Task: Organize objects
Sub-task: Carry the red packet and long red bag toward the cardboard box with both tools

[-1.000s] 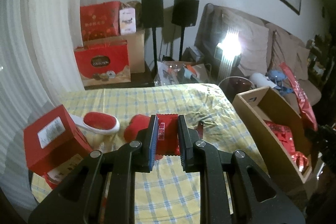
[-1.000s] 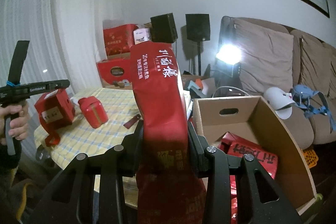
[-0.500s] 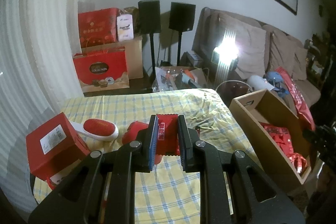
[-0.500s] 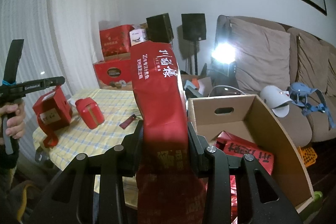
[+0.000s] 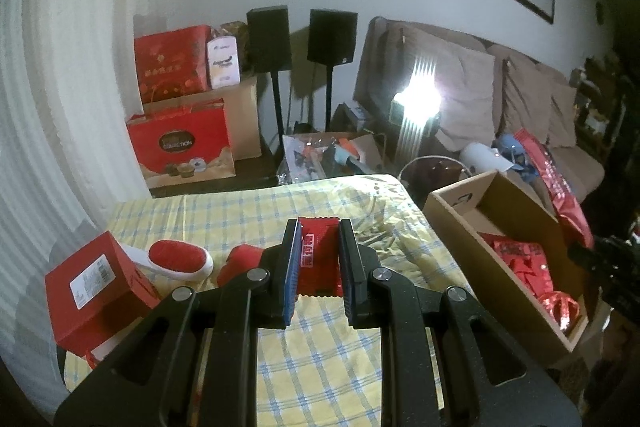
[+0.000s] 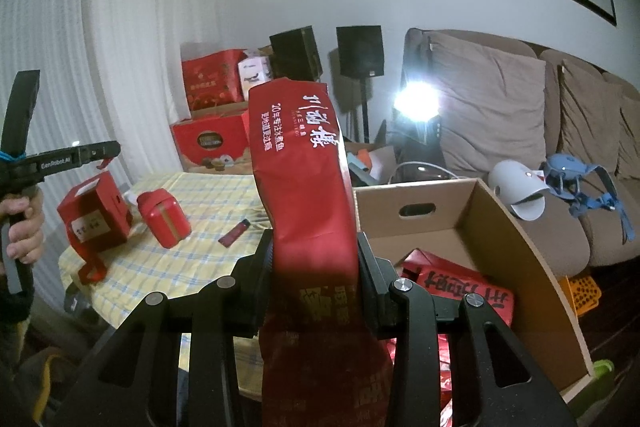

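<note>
My left gripper (image 5: pixel 319 227) is shut on a small flat red packet (image 5: pixel 319 259), held above the yellow checked tablecloth (image 5: pixel 304 359). My right gripper (image 6: pixel 314 243) is shut on a tall red bag (image 6: pixel 300 163) with white lettering, upright at the near left corner of an open cardboard box (image 6: pixel 532 267). Red packets (image 6: pixel 468 287) lie inside that box. The same box (image 5: pixel 452 211) sits at the table's right edge in the left wrist view. A hand (image 6: pixel 20 231) holds the left gripper (image 6: pixel 108 151) at the far left.
On the cloth are a red carton (image 5: pixel 92 287) with a ribbon handle, a red tin (image 6: pixel 164 217), a red and white brush-like item (image 5: pixel 180 259) and a small red lighter-like stick (image 6: pixel 236 233). Behind stand gift boxes (image 5: pixel 180 143), speakers on stands (image 5: pixel 332 35), a bright lamp (image 5: pixel 418 99) and a sofa (image 6: pixel 500 107).
Both grippers keep their grips. The two views drift only slightly; nothing on the table has moved.
</note>
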Demonstrator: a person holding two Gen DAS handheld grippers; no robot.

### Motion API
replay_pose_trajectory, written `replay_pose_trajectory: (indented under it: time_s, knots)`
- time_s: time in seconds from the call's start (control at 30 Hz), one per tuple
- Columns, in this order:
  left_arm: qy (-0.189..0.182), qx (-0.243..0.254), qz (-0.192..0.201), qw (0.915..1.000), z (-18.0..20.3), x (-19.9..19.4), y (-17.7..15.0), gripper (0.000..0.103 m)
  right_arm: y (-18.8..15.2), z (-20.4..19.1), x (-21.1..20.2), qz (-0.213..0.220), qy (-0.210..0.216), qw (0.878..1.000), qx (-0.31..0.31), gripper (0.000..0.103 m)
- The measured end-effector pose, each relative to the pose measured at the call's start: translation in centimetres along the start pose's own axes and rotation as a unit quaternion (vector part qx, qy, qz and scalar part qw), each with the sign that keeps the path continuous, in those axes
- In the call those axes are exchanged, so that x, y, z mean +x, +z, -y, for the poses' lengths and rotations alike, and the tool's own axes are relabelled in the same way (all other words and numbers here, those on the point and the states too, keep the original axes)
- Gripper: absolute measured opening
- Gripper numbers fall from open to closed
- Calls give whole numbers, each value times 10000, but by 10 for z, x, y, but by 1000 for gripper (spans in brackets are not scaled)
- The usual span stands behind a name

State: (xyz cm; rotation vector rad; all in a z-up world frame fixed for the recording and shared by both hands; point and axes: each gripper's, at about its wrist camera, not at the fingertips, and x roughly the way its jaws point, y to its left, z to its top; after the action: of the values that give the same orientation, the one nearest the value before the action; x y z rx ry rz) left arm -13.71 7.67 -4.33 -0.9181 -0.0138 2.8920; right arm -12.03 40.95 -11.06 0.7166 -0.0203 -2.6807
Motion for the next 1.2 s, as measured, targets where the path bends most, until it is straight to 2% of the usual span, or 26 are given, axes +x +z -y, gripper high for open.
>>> replay_pose_trajectory:
  time_s: [1.2]
  knots:
    - [-323,154,107,9993,32,-4,9,17,4,43,-21,139,-479,9984,270,37]
